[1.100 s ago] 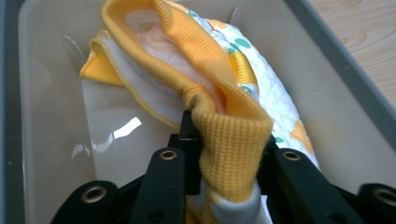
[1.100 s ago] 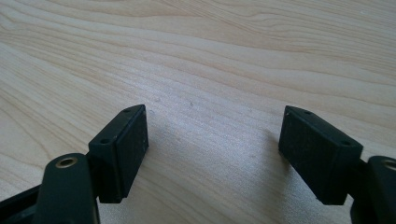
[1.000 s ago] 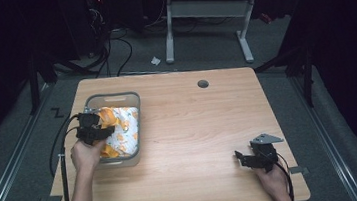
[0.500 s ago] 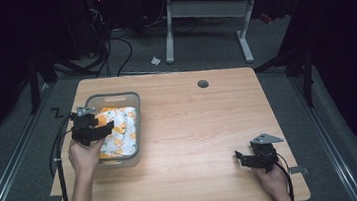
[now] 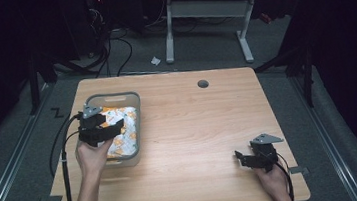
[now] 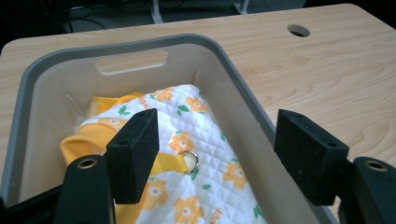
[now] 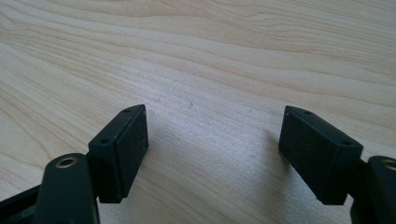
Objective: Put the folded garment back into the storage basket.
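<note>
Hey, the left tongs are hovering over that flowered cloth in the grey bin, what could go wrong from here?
The left tongs are open astride the grey plastic bin's right wall, so closing might pinch the wall. The quilted white cloth with orange flowers is bunched; a grab may catch only its small metal ring.

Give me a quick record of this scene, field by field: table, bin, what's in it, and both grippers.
table: light wood table, round hole near far edge
bin: grey bin, on the table's left side
contents: white quilted cloth with orange flowers, metal ring on a yellow strap
left gripper: open, above the cloth
right gripper: open, over bare wood
</note>
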`<control>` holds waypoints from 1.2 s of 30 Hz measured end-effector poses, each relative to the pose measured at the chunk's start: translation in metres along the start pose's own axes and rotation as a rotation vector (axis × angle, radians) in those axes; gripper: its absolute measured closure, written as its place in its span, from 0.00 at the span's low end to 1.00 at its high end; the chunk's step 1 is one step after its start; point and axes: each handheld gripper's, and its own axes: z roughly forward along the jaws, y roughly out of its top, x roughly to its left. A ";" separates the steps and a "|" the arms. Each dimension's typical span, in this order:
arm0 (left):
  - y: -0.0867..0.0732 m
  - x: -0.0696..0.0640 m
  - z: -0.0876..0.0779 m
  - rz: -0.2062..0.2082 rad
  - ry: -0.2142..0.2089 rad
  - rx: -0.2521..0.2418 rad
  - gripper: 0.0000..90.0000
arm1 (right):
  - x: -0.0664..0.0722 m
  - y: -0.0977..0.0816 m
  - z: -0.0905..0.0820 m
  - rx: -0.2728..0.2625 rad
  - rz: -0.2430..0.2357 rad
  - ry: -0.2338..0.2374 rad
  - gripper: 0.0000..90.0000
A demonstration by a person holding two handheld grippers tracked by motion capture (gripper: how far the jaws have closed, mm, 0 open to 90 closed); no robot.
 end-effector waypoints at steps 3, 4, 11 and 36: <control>0.000 -0.005 -0.001 0.008 -0.004 -0.007 0.34 | 0.000 0.000 0.000 0.000 0.000 0.000 0.27; 0.000 -0.005 -0.001 0.008 -0.004 -0.007 0.34 | 0.000 0.000 0.000 0.000 0.000 0.000 0.27; 0.000 -0.022 -0.003 0.039 -0.023 -0.017 0.30 | 0.000 0.000 0.000 0.000 0.000 0.000 0.27; -0.008 -0.069 0.003 0.135 -0.052 -0.024 0.30 | 0.000 0.000 0.000 0.000 0.000 0.000 0.27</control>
